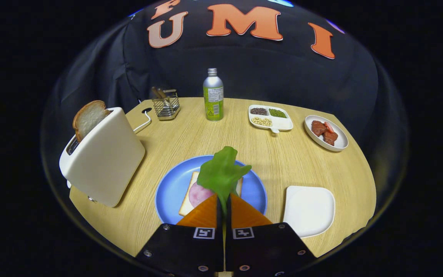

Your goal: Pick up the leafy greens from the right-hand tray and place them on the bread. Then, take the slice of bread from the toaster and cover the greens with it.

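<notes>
Now the gripper (223, 200) pinches the greens (221, 173) by the stem, both fingers closed on it, leaf hanging over the ham-topped bread (190, 196) on the blue plate (167, 188); best lower centrally before releasing, so it lies flat
</notes>
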A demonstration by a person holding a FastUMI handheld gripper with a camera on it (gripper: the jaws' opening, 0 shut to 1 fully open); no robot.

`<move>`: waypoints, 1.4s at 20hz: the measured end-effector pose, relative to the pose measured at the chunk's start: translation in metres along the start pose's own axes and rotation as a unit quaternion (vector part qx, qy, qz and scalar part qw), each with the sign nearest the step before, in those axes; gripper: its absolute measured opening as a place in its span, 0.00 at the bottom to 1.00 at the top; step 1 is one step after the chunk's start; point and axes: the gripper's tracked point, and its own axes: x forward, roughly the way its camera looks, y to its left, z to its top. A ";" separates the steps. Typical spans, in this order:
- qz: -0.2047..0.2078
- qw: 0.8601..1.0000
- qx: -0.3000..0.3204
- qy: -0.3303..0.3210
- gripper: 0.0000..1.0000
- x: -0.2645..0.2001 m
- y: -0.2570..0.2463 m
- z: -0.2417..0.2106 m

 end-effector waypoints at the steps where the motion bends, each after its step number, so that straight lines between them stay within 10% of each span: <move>1: 0.001 1.000 -0.002 0.002 0.03 0.001 0.003 -0.001; 8: -0.007 1.000 -0.011 0.021 0.05 0.014 0.010 -0.010; 14: -0.019 1.000 -0.011 0.019 0.35 0.018 0.009 -0.012; 19: -0.033 0.999 -0.003 0.001 0.79 0.015 0.006 -0.002; 28: -0.048 0.998 -0.003 -0.037 0.98 -0.017 0.019 0.044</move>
